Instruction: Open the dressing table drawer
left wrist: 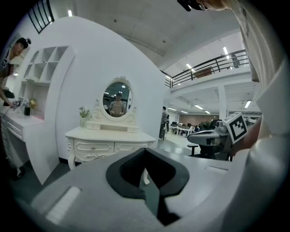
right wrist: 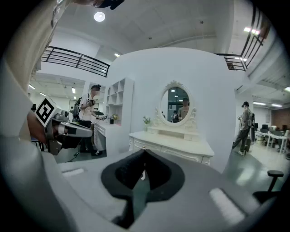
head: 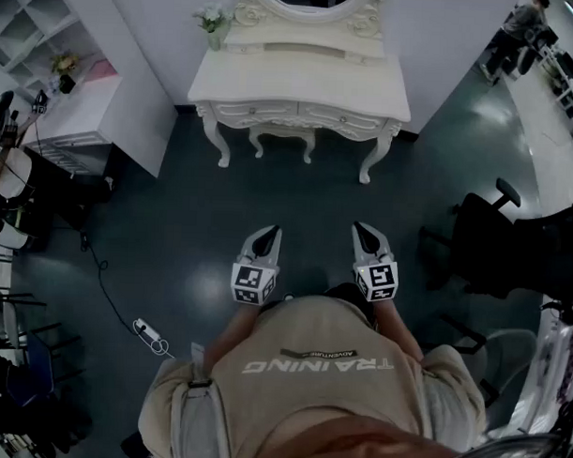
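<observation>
You stand on a dark glossy floor (head: pixel 174 229), a white open-shelf cabinet (head: pixel 40 22) at your left, a black office chair (head: pixel 492 245) at your right.

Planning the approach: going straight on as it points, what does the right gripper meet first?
Probably the dressing table, low on its front; only floor lies between it and the right gripper.

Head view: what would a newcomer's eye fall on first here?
The white carved dressing table stands at the top centre, its drawers closed. Below it, over the dark floor, the left gripper and right gripper point toward it, jaws together, well short of it.
</observation>
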A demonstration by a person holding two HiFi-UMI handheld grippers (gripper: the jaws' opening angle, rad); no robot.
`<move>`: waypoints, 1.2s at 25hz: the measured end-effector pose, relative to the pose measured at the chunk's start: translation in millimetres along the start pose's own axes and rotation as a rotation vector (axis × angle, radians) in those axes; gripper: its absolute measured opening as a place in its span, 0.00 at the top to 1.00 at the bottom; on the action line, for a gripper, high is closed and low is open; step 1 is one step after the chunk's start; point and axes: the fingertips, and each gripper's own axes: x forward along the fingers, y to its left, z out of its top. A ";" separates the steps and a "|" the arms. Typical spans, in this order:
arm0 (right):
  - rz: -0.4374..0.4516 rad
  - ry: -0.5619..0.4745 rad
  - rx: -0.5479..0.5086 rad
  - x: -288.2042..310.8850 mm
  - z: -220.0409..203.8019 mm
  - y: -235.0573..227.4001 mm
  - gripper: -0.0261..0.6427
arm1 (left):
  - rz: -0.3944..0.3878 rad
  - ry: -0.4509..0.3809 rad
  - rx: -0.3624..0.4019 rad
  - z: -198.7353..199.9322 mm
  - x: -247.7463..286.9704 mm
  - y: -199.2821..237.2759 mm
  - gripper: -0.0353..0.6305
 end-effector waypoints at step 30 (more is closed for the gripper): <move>-0.113 -0.014 0.053 26.7 -32.3 -228.8 0.96 | -0.064 0.053 0.040 56.6 218.6 -84.3 0.94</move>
